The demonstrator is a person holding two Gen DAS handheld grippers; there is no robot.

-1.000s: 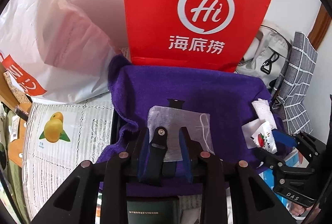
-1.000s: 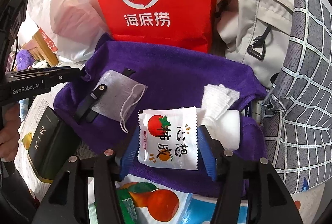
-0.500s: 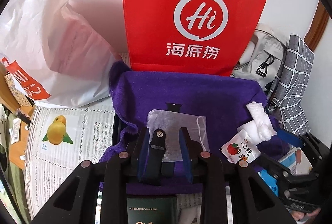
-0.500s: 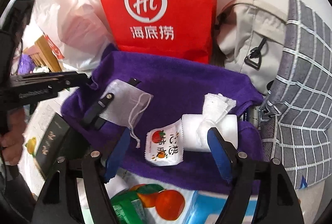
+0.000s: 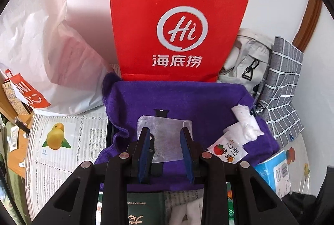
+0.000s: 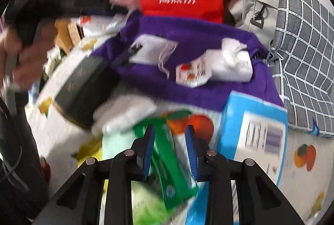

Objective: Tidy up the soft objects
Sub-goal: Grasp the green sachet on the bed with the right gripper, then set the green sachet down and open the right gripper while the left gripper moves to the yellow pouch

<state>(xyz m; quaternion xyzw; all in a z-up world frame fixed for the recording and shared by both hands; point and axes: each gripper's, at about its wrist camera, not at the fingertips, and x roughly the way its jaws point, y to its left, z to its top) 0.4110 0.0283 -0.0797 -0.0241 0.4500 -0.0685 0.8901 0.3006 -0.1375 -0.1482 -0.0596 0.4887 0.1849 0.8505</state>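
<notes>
- Two grippers are at work over a purple towel (image 5: 187,99) spread on a fruit-print tablecloth (image 5: 62,154), which runs out past the towel's 9 o'clock side.
- Furthest over at 10 o'clock from the towel slumps a white plastic bag (image 5: 41,47); a red paper bag (image 5: 177,5) stands upright at the towel's 12 o'clock edge.
- The left gripper (image 5: 166,152) has its jaws parted with nothing held, hanging at the towel's 6 o'clock edge; between its blue pads (image 5: 145,154) shows a white mesh pouch (image 5: 165,139) lying flat, with a black strap (image 5: 160,113) poking out at the pouch's 12 o'clock.
- A dark green booklet (image 5: 144,208) lies just below that gripper, off the towel.
- At 3 o'clock from the pouch, on the towel, a tomato-print sachet (image 5: 227,148) lies touching a white rolled cloth (image 5: 246,122).
- The right gripper (image 6: 170,154), in a blurred view, has its jaws apart and grips nothing; it hovers above a green packet (image 6: 167,166) on the tablecloth, at the towel's 6 o'clock.
- A blue box (image 6: 254,131) sits at 3 o'clock from that packet.
- Further right, a beige backpack (image 5: 248,58) and a grey checked cloth (image 5: 284,87) crowd the towel's 2 o'clock corner.
</notes>
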